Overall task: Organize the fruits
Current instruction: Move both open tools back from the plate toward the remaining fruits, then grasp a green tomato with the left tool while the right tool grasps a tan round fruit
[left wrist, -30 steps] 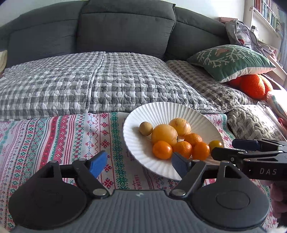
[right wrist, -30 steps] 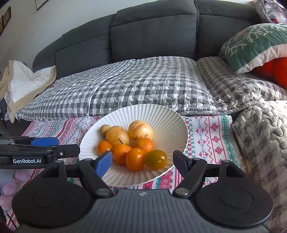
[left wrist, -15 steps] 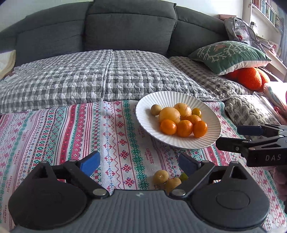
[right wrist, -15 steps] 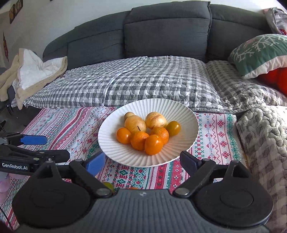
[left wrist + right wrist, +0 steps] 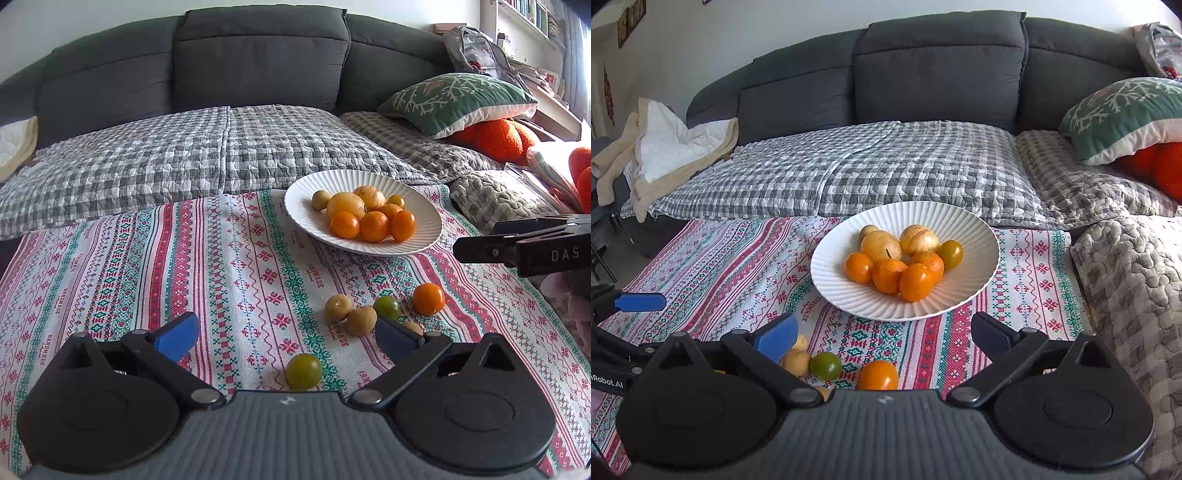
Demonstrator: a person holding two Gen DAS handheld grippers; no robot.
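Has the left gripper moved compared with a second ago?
Yes. The left gripper has pulled back from the white plate, which now sits farther off, with loose fruit showing on the tablecloth.

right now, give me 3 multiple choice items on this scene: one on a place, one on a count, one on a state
1. Where does the loose green-yellow round fruit nearest the left gripper lie?
A. on the white ribbed plate
B. on the patterned red-and-green tablecloth
C. on the grey checked quilt

2. How many fruits lie on the white ribbed plate?
A. four
B. seven
C. ten

3. How do the left gripper's blue-tipped fingers stand?
A. apart, holding nothing
B. shut on an orange fruit
C. shut on the plate rim

Answers: 1 B, the fruit rests on the patterned red-and-green tablecloth, short of the plate. 2 B, the right wrist view shows seven in one cluster. 3 A, a wide gap with only cloth and that fruit behind it.
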